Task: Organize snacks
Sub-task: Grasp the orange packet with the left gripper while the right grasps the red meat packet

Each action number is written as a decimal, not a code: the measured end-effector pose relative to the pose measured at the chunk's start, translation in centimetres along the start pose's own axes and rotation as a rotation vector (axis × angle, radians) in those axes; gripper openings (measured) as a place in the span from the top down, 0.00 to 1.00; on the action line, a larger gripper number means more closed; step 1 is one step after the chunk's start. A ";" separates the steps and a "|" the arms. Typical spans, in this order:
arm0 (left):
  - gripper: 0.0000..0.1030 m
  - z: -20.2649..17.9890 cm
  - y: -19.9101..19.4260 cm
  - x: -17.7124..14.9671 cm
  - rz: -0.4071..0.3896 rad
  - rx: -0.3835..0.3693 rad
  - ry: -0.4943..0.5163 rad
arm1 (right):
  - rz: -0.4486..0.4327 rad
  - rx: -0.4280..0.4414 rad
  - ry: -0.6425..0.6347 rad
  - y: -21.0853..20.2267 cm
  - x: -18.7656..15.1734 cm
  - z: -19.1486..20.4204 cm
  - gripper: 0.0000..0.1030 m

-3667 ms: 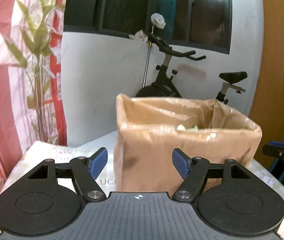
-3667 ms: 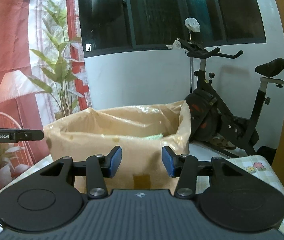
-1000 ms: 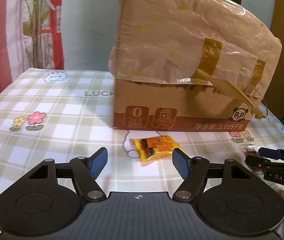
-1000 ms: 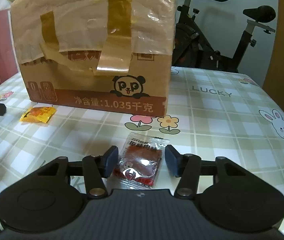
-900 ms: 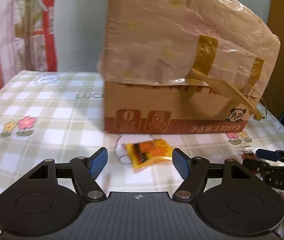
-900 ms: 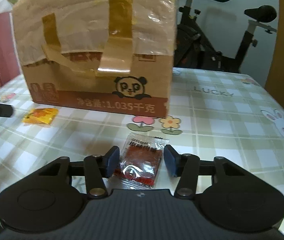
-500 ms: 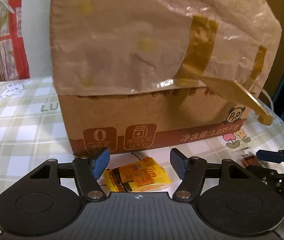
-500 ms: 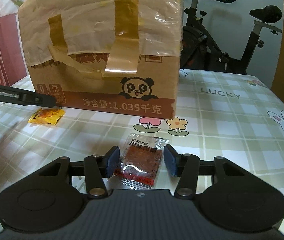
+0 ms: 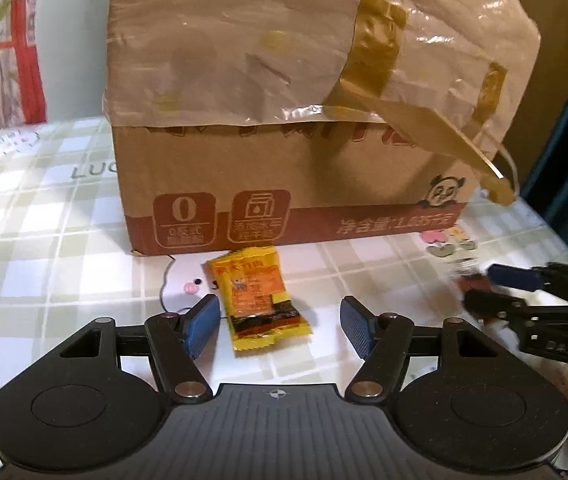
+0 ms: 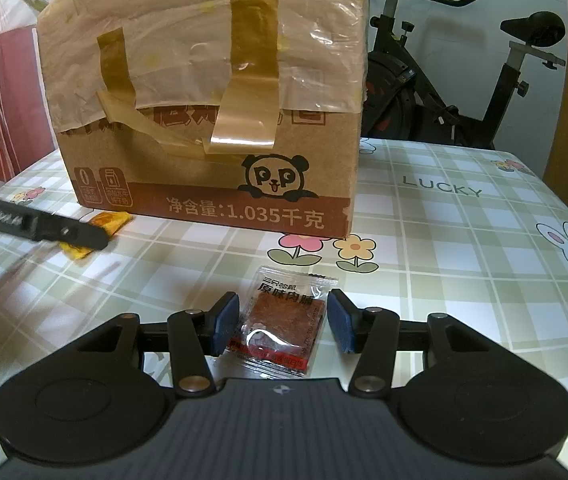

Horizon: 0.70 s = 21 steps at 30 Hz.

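A yellow-orange snack packet [image 9: 258, 295] lies on the checked tablecloth in front of the taped cardboard box [image 9: 284, 120]. My left gripper [image 9: 280, 326] is open, its blue pads either side of the packet's near end, left pad close to it. A clear packet of red dried meat [image 10: 282, 322] lies in the right wrist view between the open pads of my right gripper [image 10: 283, 326], not squeezed. The box [image 10: 212, 92] stands just behind. The yellow packet [image 10: 100, 226] shows at left, partly hidden by the left gripper. The right gripper shows in the left wrist view [image 9: 524, 292].
The tablecloth [image 10: 464, 240] has flower, rabbit and "LUCKY" prints. Loose brown tape strips [image 9: 444, 136] hang off the box front. An exercise bike [image 10: 444, 80] stands behind the table at right. A red curtain [image 9: 24, 40] hangs at back left.
Both grippers came down from above the box to the tabletop. The left gripper swung and closed in on the yellow packet. The right gripper stayed around the red packet.
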<state>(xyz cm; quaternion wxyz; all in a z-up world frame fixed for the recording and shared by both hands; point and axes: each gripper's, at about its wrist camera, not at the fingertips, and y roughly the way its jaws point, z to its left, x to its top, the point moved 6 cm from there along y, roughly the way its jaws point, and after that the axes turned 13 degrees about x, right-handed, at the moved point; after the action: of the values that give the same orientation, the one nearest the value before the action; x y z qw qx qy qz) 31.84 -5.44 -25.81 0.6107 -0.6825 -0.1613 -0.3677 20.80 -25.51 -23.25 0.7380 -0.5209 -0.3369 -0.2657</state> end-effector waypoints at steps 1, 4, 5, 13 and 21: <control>0.33 -0.1 0.1 0.1 -0.001 0.014 -0.008 | 0.000 0.000 0.000 0.0 0.0 0.0 0.49; 0.33 -0.1 0.7 0.6 -0.002 0.071 -0.030 | 0.001 0.000 -0.002 0.0 0.0 0.0 0.49; 0.33 -0.1 0.9 0.8 -0.002 0.093 -0.033 | 0.001 0.002 0.000 0.0 0.0 0.0 0.49; 0.66 -1.4 1.2 0.8 -0.029 0.202 0.034 | -0.002 0.007 0.005 -0.1 0.0 -0.1 0.49; 0.67 -0.9 -1.9 -0.7 -0.039 0.180 -0.021 | -0.001 0.003 0.002 0.0 0.0 0.1 0.49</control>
<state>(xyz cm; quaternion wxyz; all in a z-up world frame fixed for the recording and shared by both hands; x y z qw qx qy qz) 29.85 -5.78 -24.96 0.6606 -0.6253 -0.2133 -0.3565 20.80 -25.43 -23.21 0.7391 -0.5192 -0.3367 -0.2662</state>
